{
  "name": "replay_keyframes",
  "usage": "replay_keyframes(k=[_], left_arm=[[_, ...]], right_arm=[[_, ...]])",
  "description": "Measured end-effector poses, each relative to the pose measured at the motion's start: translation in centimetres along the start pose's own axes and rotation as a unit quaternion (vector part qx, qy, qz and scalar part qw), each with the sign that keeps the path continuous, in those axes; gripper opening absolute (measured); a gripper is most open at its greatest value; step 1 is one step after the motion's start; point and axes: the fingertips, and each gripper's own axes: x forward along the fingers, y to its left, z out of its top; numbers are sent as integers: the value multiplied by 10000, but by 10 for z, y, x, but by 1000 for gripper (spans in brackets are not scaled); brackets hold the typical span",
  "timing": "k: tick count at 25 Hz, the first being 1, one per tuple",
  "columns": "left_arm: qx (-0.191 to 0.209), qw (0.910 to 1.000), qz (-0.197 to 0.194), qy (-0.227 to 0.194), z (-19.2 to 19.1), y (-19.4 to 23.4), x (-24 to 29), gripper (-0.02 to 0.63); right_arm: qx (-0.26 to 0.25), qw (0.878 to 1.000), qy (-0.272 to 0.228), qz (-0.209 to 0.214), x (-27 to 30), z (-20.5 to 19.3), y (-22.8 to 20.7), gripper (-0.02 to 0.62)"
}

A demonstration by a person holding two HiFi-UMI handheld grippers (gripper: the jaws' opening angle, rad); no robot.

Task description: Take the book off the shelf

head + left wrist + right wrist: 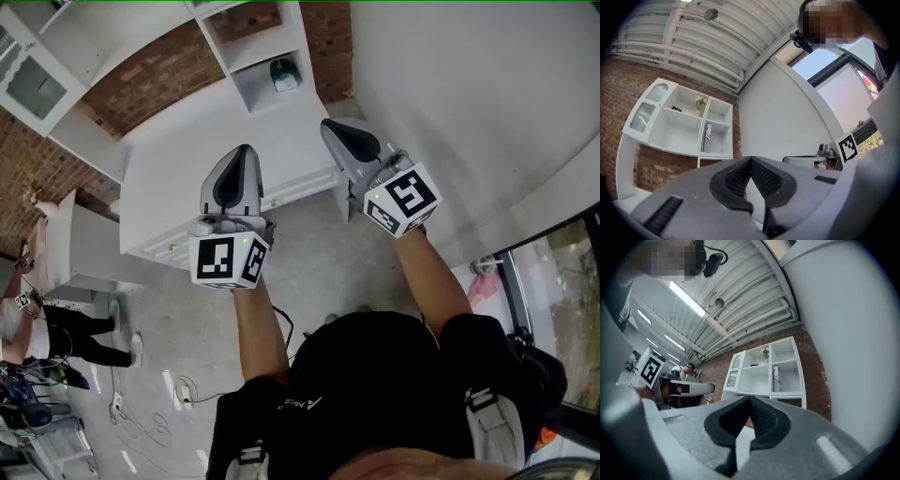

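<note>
The book stands upright in the lower right cubby of a white wall shelf, far ahead of both grippers; the right gripper view shows the same book. In the head view, my left gripper and right gripper are held side by side at arm's length over a white counter. Both point toward the shelf. The left gripper's jaws are pressed together with nothing between them. Those of the right gripper are also together and hold nothing.
A small plant sits in the cubby above the book. A green and white object lies in a shelf cubby in the head view. A wide white wall rises at the right. A person stands at the left, with cables on the floor.
</note>
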Motion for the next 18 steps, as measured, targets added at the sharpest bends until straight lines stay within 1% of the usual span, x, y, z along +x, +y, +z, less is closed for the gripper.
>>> replay_keyframes(k=[11, 15, 18], left_arm=[[-124, 9999, -13, -48, -3, 30, -26, -2], [-133, 9996, 175, -190, 2, 54, -25, -2], [-111, 9992, 289, -255, 9, 68, -12, -2]], right_arm=[[110, 9999, 66, -53, 16, -7, 33, 2], [-1, 9998, 200, -20, 23, -15, 47, 2], [42, 9996, 267, -55, 30, -24, 42, 2]])
